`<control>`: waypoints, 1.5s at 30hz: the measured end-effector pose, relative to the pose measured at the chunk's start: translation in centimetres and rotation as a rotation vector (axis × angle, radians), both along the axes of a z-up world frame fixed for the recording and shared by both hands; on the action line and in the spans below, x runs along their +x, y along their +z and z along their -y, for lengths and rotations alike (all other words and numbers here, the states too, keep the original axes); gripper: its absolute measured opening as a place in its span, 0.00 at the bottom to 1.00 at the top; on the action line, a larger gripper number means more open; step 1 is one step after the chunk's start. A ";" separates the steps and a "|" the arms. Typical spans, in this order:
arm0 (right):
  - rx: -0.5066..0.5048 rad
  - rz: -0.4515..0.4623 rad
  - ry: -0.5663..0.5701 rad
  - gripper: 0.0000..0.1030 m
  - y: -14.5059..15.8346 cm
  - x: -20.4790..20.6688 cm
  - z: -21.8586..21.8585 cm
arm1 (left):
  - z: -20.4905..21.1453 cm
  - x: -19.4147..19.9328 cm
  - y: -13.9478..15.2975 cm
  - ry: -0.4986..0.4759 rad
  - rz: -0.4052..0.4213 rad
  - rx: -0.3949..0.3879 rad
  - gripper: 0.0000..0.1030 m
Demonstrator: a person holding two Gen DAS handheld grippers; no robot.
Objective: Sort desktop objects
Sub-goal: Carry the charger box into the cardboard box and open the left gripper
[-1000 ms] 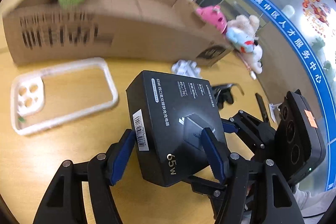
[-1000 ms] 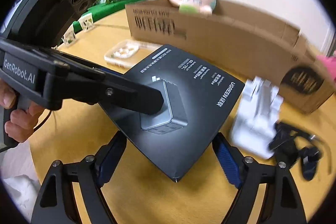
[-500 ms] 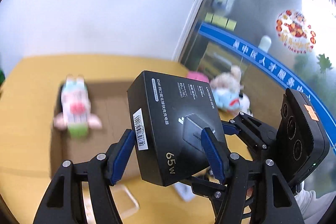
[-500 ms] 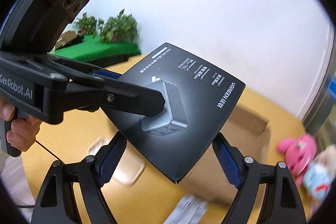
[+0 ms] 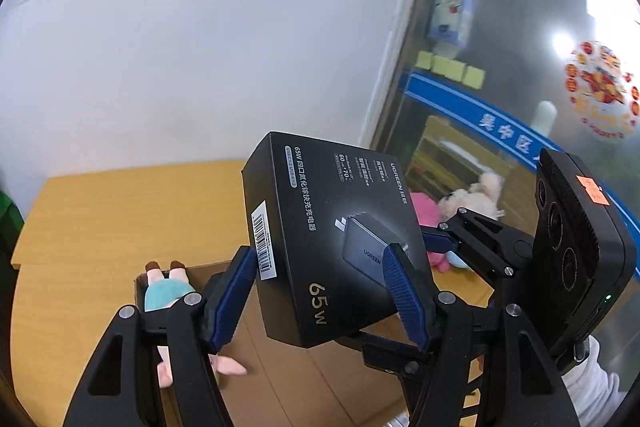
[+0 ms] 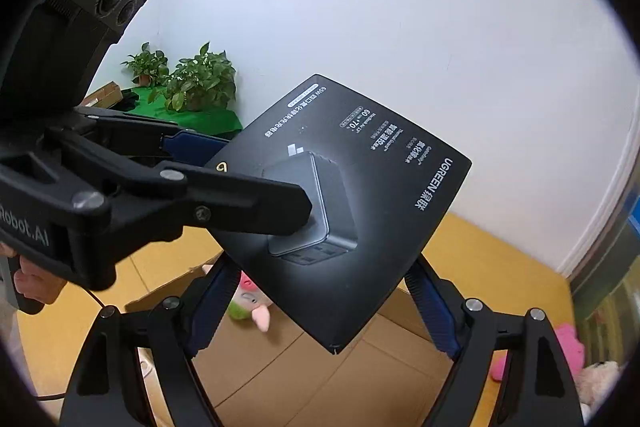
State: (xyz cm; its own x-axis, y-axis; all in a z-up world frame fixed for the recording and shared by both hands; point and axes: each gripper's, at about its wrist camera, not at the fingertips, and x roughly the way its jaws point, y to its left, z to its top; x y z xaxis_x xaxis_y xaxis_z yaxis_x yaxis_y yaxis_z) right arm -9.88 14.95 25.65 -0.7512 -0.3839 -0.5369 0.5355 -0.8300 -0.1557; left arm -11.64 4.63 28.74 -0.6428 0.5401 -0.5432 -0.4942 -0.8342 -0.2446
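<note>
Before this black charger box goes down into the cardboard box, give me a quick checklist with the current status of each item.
1. Left gripper clamped on charger box: ok, pads on both sides.
2. Right gripper also gripping: ok, pads against two edges.
3. Charger box above the cardboard box: ok, carton lies open beneath it.
4. Landing spot free: not ok at the left, where a plush toy lies; bare floor beside it.
5. Charger box level: not ok, tilted.
6. Remaining desk items: cannot tell, out of view.

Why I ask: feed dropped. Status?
Both shut on black box: left claw, right claw. Box aloft over open carton. Plush toy lies inside.
</note>
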 end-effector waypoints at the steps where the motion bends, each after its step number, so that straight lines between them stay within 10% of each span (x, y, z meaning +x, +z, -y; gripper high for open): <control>1: -0.006 0.013 0.004 0.82 -0.8 -1.3 -0.2 | 0.0 -1.3 -0.8 0.006 0.024 0.001 0.61; 20: -0.053 0.462 0.049 0.82 -21.4 -17.3 -0.7 | -2.3 -17.9 -23.3 0.139 0.568 -0.157 0.61; 30: -0.085 0.596 0.009 0.83 -25.1 -18.5 -0.7 | -3.6 -18.3 -25.6 0.220 0.633 -0.341 0.59; 37: -0.123 0.561 -0.149 0.83 -20.5 -15.2 -4.5 | -0.7 -12.7 -18.8 0.244 0.378 -0.298 0.59; 45: -0.177 0.195 -0.287 0.98 -10.6 -0.4 -7.8 | 3.2 3.0 -8.9 0.295 -0.013 -0.209 0.86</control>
